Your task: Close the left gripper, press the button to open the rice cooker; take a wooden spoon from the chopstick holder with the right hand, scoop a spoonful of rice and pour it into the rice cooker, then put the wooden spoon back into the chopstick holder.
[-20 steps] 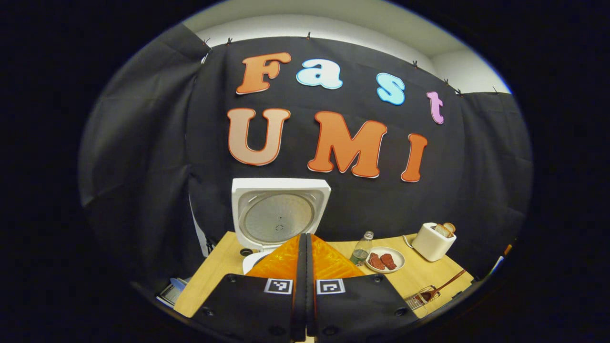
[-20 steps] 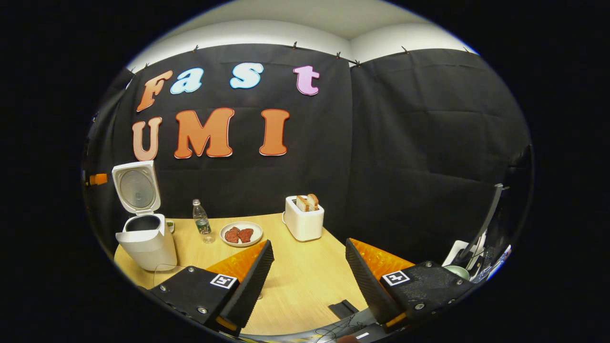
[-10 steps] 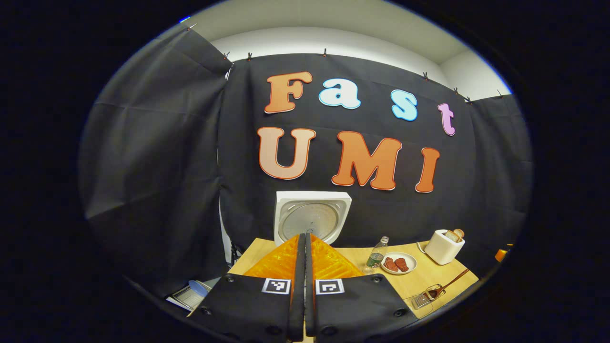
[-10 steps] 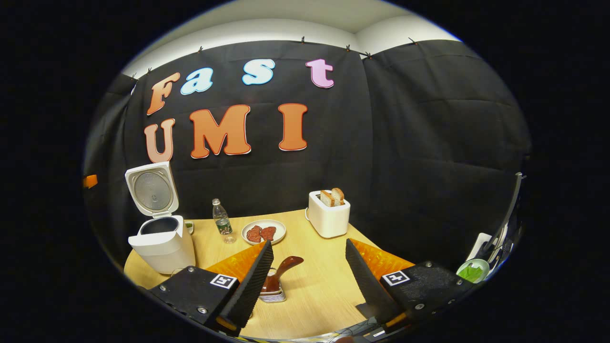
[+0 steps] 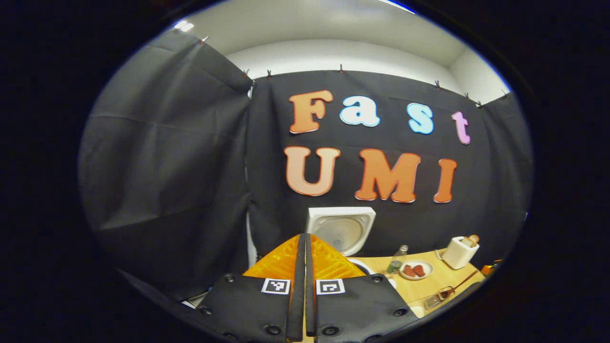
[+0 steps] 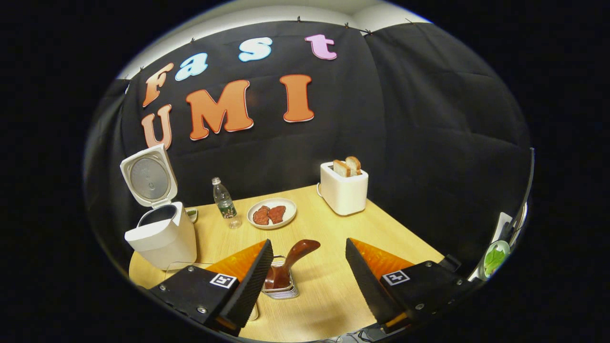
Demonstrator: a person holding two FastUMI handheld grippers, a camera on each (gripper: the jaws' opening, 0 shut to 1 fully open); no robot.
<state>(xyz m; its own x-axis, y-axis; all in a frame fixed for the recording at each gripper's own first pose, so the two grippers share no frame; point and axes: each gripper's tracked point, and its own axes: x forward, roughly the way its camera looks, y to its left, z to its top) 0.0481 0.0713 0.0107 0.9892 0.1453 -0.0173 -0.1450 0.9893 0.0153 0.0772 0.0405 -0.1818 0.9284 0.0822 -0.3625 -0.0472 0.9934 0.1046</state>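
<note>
The white rice cooker [image 6: 159, 233] stands at the table's left with its lid [image 6: 148, 176] raised and the pot open. A dark wooden spoon [image 6: 291, 257] leans in a small wire chopstick holder [image 6: 282, 289] near the front of the table. My right gripper [image 6: 309, 244] is open, above and in front of the holder, and the spoon's handle shows between its fingers without touching them. My left gripper [image 5: 305, 237] is shut on nothing, held back from the cooker's lid [image 5: 340, 228]. The spoon and holder [image 5: 443, 293] lie far right in the left gripper view.
On the wooden table [image 6: 333, 224] stand a water bottle [image 6: 225, 202], a plate of reddish food [image 6: 271, 213] and a white toaster [image 6: 343, 188] with bread slices. A green bowl [image 6: 495, 252] sits off the table's right edge. Black cloth walls close in behind.
My left gripper, still shut, has drawn back and tilted up from the cooker. My right gripper has tipped down toward the table, bringing the spoon and holder between its open fingers.
</note>
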